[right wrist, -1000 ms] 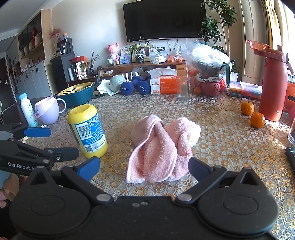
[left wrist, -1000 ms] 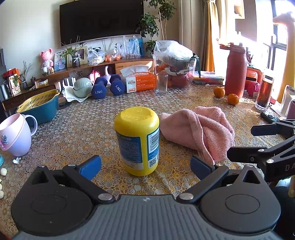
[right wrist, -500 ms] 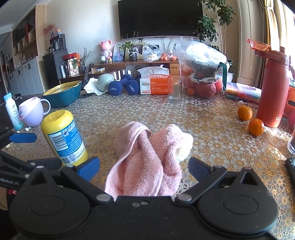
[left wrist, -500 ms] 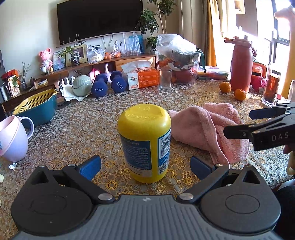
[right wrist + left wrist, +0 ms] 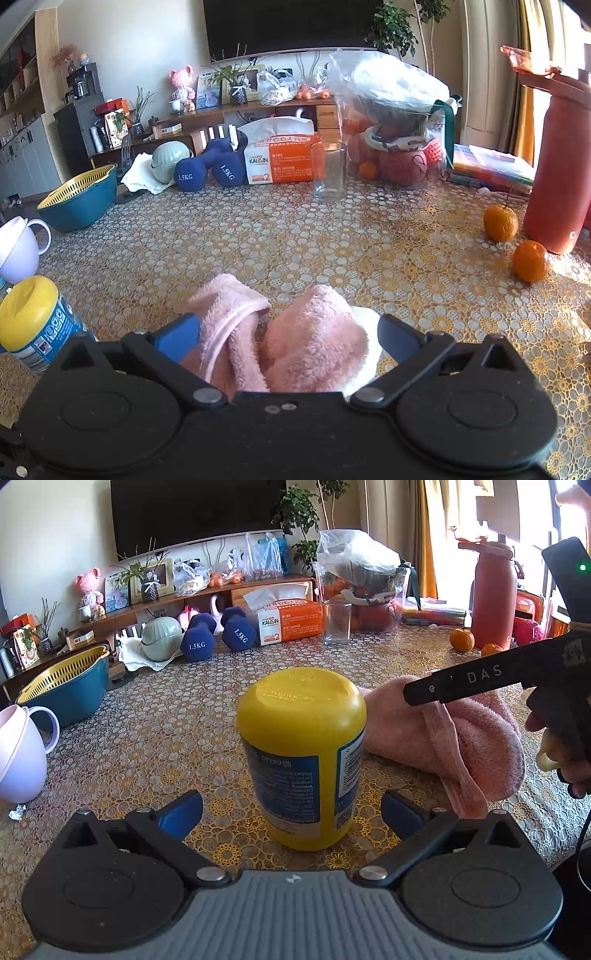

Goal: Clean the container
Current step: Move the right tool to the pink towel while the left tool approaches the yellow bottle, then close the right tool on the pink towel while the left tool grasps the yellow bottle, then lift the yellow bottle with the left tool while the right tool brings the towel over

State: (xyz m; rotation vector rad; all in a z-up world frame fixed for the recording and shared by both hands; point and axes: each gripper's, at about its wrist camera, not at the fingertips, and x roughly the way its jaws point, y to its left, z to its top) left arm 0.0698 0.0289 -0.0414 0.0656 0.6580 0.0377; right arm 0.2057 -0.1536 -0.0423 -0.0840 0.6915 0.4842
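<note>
I have the yellow container [image 5: 301,753] standing on its lid end, label upside down, on the lace-patterned tablecloth [image 5: 177,716], centred between the spread fingers of my left gripper [image 5: 291,808]. Those fingers are wide apart, one on each side of the container, and neither touches it. Just to its right lies the bunched pink towel [image 5: 469,738].

My right gripper [image 5: 288,332] is down over that towel, with the pink folds [image 5: 306,347] lying between its blue-padded fingers. The left pad looks pressed against the cloth, but the fingers are plainly apart and nothing is pinched. From the left wrist view I see only one black finger of the right tool above the towel, so I cannot say how deep it sits in the pile.

I judge this to be the pick-up step: both tools lined up, neither gripping. Next, I would close the right fingers on a thick fold of towel, close the left on the container's body to steady it, then bring the cloth to the yellow surface.
</note>
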